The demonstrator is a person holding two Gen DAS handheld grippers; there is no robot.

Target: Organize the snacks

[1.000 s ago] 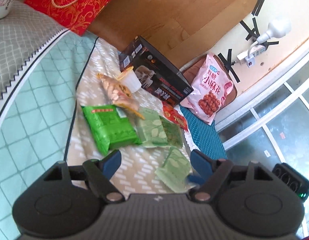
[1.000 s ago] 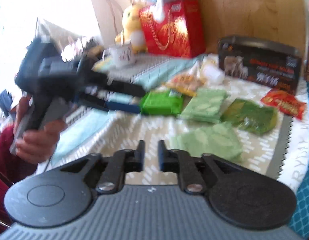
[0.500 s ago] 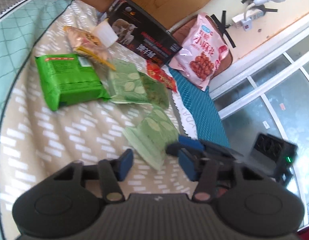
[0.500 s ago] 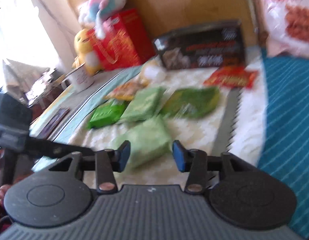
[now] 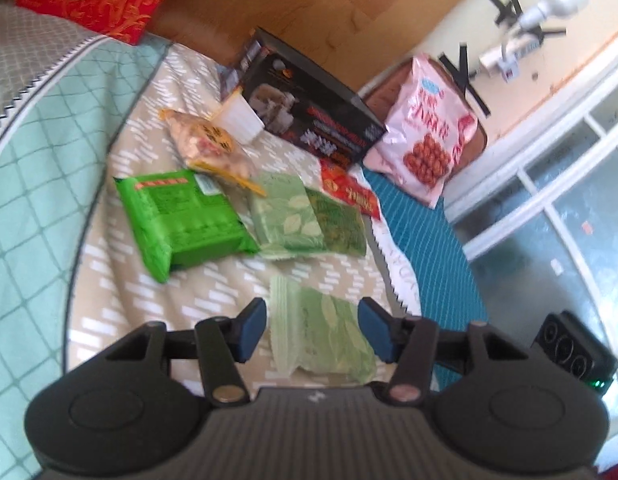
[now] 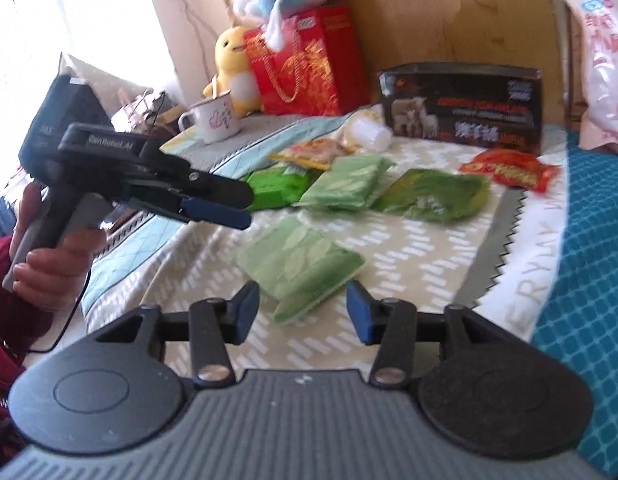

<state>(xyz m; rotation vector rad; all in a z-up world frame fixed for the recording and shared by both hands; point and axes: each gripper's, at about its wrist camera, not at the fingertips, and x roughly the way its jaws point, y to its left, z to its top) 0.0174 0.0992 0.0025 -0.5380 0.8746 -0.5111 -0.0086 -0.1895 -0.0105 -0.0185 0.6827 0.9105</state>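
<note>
My left gripper [image 5: 312,330]: jaws apart, just been opening; pale green leaf-print packet [image 5: 323,330] between the pads, not pinched
My right gripper [image 6: 303,312]: jaws apart, just been opening; nothing clamped
Packet: flat on the beige patterned cloth [image 5: 213,280]; bright green pack [image 5: 181,216] lies beyond it

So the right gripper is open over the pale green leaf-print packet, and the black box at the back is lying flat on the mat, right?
Not quite. The black box is not lying flat: it stands upright on its long edge against the wooden board, as the right wrist view shows. The rest holds: the right gripper is open, its jaws apart over the pale green leaf-print packet without pressing on it.
</note>
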